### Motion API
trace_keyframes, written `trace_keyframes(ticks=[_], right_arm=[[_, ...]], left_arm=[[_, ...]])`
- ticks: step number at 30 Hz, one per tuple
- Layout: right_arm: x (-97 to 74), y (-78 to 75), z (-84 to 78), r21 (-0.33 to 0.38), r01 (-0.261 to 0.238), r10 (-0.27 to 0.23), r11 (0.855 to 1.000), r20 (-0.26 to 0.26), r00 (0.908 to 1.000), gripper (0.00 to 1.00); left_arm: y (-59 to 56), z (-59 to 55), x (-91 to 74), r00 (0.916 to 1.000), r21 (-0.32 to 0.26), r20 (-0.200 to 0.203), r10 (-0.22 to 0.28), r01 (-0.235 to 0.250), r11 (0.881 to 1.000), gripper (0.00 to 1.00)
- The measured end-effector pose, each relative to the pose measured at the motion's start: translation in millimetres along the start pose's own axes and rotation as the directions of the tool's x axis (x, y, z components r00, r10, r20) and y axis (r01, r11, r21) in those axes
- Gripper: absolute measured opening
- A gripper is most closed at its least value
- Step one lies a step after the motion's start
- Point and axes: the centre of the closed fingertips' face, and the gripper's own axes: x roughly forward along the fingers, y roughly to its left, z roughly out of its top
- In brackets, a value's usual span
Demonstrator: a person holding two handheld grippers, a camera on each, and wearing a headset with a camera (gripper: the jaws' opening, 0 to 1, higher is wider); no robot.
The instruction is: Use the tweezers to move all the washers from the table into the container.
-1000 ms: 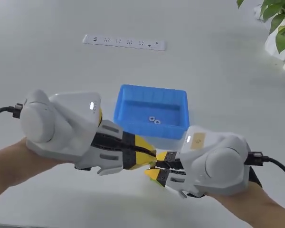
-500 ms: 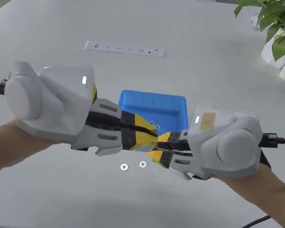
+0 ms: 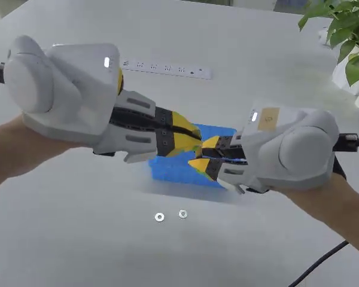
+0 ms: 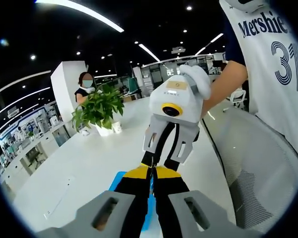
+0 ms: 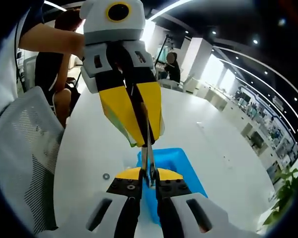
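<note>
Both grippers are up in the air over the blue container (image 3: 173,172), nose to nose. The left gripper (image 3: 191,139) comes in from the table's left side, the right gripper (image 3: 204,154) from the right, and their yellow tips all but touch.

In the right gripper view the tweezers (image 5: 148,144) run as one thin metal strip between the two. The right gripper's jaws are pinched narrow on one end, and the left gripper's jaws are closed to a slit around the other. Both seem to have a grip at once, so this reads as a re-grip or hand-over, not a pick.

Task things: two washers lie on bare table between the container and the table's near edge, one (image 3: 160,217) just beside the other (image 3: 183,214) but apart. The grippers hide the container's inside, so I cannot tell its count.

To do this step well:
- Let only one gripper take the load. Ease the other off slowly, or the strip may twist or spring out.
- Seat the tweezers straight along the holding jaws, points well clear — a skewed hold will likely miss a flat washer.
- Judge the squeeze: the legs should close under control, not sit fully shut.
- Then go down toward the near edge and take the nearer washer by its rim.

A power strip (image 3: 167,69) lies toward the far edge, and a potted plant (image 3: 341,30) stands at the far right corner. Both are well clear.
</note>
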Motion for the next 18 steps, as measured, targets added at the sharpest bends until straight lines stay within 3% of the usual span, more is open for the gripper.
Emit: trace_keyframes(ticks=[5, 10, 18], right_arm=[[11.0, -16.8, -2.9, 0.004, 0.015, -0.015, 1.0, -0.006, 0.9999, 0.11], [26.0, -29.6, -13.4, 0.026, 0.017, -0.017, 1.0, -0.016, 0.9997, 0.11], [46.9, -32.0, -32.2, 0.07, -0.003, 0.006, 0.998, -0.049, 0.9988, 0.11]], left_arm=[[16.1, -5.9, 5.7, 0.9998, 0.01, -0.009, 0.015, -0.015, 1.0, 0.05], [30.8, -20.9, 14.0, 0.999, 0.008, -0.032, 0.031, -0.03, 1.0, 0.05], [40.4, -47.1, 23.9, 0.9979, -0.045, -0.065, 0.004, -0.007, 0.999, 0.05]])
